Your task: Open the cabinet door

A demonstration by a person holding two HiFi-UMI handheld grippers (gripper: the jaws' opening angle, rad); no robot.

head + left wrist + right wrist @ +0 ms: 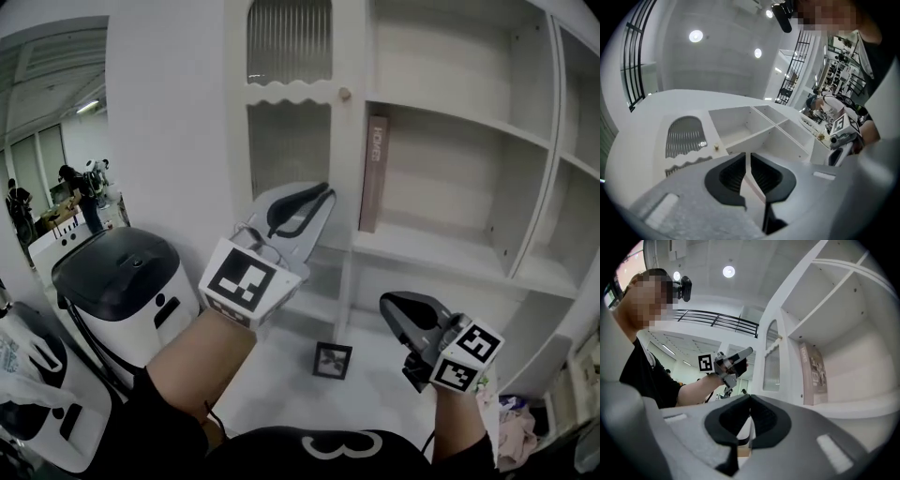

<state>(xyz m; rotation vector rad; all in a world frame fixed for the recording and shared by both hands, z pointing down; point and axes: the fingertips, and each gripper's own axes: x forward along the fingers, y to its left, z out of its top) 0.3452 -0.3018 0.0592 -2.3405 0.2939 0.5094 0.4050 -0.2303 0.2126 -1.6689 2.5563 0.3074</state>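
Note:
The white cabinet door (289, 103) has ribbed glass panels, a wavy trim and a small round knob (345, 94) at its right edge. It looks flush with the cabinet front. My left gripper (321, 193) is raised in front of the door's lower panel, below and left of the knob, and its jaws are shut on nothing. In the left gripper view the knob (716, 148) lies left of the left gripper (747, 155). My right gripper (390, 306) hangs lower, before the bottom shelf, shut and empty. The right gripper view shows the right gripper (749, 400) and the left gripper (739, 358) beside the door (771, 363).
Open white shelves (487, 141) fill the cabinet to the right of the door, with one book (374, 173) standing upright. A black-topped white appliance (127, 281) stands at the left. A small framed picture (332, 360) lies on the floor and cloth (514, 433) lies at the bottom right.

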